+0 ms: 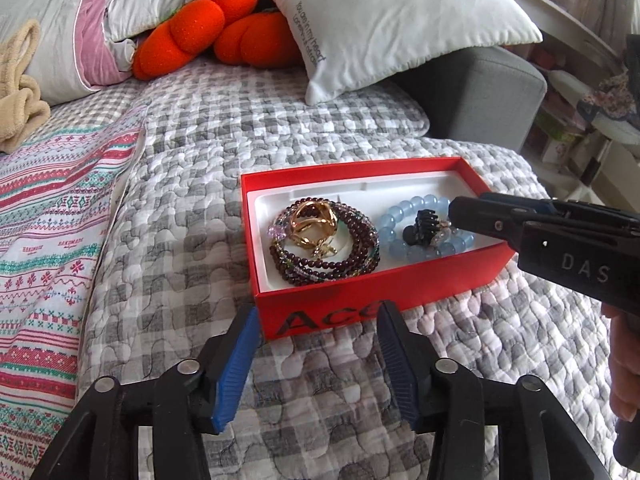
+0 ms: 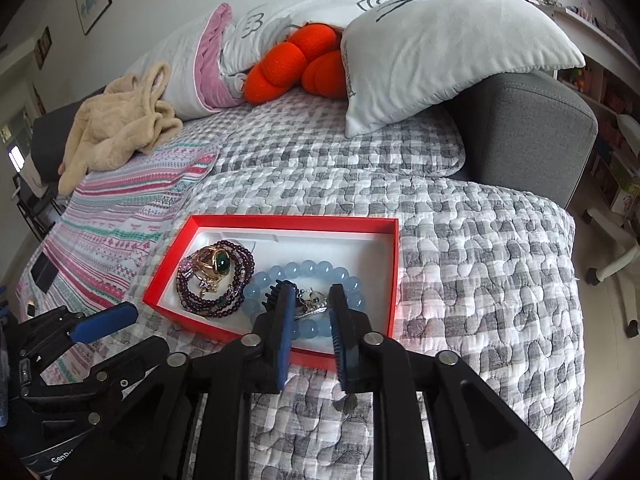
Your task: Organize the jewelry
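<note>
Right hand-held gripper (image 2: pixel 312 300) is hovering part-open over small silver piece (image 2: pixel 310 305) inside blue bracelet (image 2: pixel 316 272); risking snagging beads w/ it. Left hand-held gripper (image 1: pixel 316 320) is sitting open, empty.

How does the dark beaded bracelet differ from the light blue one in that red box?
The dark purple bracelet has small beads wound in several loops; the light blue bracelet is a single ring of bigger, translucent beads. The purple one lies at the box's left end with a gold ring inside it; the blue one lies to its right, ringing a black clip and a silvery piece. Both lie flat in the red box.
</note>
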Motion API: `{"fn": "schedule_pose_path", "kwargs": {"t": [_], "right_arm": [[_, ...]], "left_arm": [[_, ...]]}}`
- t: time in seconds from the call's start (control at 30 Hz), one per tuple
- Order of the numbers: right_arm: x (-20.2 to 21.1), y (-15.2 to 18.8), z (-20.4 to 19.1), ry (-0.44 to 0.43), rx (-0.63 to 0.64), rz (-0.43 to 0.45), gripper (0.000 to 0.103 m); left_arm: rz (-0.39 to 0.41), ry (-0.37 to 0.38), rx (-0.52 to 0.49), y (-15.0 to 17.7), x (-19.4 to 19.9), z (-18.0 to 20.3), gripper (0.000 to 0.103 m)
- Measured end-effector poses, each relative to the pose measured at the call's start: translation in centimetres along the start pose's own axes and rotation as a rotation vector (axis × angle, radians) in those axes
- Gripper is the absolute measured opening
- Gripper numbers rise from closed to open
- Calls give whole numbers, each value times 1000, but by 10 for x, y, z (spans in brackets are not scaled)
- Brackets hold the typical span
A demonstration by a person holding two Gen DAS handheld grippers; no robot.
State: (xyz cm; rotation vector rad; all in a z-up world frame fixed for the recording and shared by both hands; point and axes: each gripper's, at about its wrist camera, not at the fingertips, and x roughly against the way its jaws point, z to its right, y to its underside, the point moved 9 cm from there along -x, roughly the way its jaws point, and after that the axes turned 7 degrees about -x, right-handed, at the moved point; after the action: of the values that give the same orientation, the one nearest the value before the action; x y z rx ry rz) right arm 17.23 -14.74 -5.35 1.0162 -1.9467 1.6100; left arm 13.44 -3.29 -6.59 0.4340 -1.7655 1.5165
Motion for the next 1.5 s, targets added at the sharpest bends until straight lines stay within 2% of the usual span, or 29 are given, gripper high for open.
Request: {"fn": "schedule_pose_path", "kwargs": {"t": [0.03,0.2,0.23,0.27,0.33,0.37,0.43,0.47,0.53,0.7,1.5], "right_arm": [[5,-1,0,3,-1,11,44],[26,4,4,22,-12,16,45],[35,12,8,48,-22,5,48],[39,17,9,59,-22,-2,52],[44,24,10,76,-18,-8,68],[54,36,11,106,0,-13,71],[58,43,12,122,5,-21,84],[65,54,16,159,-5,-33,87],[68,60,18,177,-14,-41,93],[74,89,20,212,-38,-111,94],[74,87,28,242,-66,-115,94]], "left_arm": [[-7,-6,3,2,1,0,59],[-22,-45,31,11,14,-4,77],[-19,-60,33,13,18,-5,83],[-17,-78,34,16,22,-6,88],[-25,-122,39,24,30,-8,95],[-30,-139,43,28,33,-9,97],[-51,-166,45,37,37,-10,99],[-63,-178,45,41,38,-10,100],[-92,-200,53,50,39,-11,101],[-118,-204,96,62,41,-14,101],[-113,-217,112,60,44,-13,101]]}}
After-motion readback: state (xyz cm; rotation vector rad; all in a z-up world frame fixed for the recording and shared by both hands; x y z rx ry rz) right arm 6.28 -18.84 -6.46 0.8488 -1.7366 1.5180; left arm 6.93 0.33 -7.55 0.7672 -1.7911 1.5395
